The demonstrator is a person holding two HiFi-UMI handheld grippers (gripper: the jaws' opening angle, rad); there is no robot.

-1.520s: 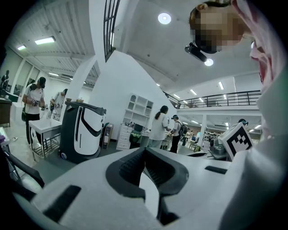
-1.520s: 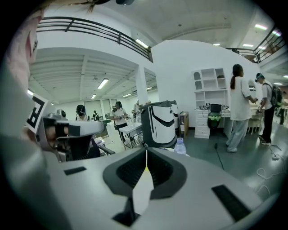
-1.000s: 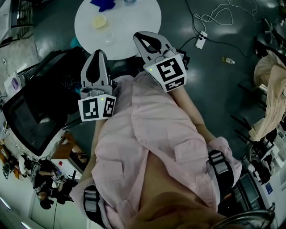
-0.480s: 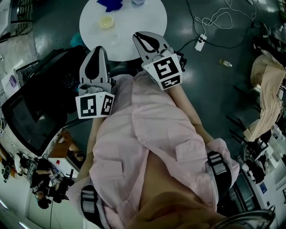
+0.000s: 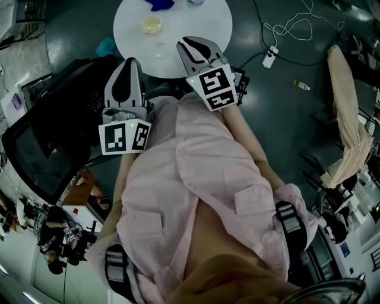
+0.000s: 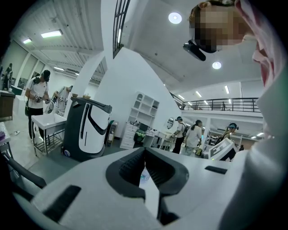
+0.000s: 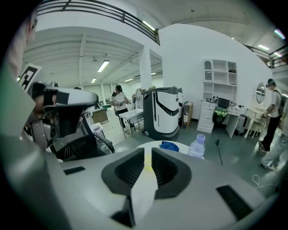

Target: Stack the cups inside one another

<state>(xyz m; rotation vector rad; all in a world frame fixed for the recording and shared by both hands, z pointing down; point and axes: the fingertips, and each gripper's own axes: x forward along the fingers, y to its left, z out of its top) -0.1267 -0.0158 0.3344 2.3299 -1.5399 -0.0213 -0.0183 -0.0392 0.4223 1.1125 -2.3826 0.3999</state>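
A pale yellow cup (image 5: 152,24) is seen from above as a small round rim on the round white table (image 5: 205,27), apart from a crumpled blue object (image 5: 159,4). A fainter, clear cup (image 5: 160,51) is made out nearer the table's edge. The left gripper (image 5: 129,61) and the right gripper (image 5: 187,44) are both clenched, with nothing grasped.
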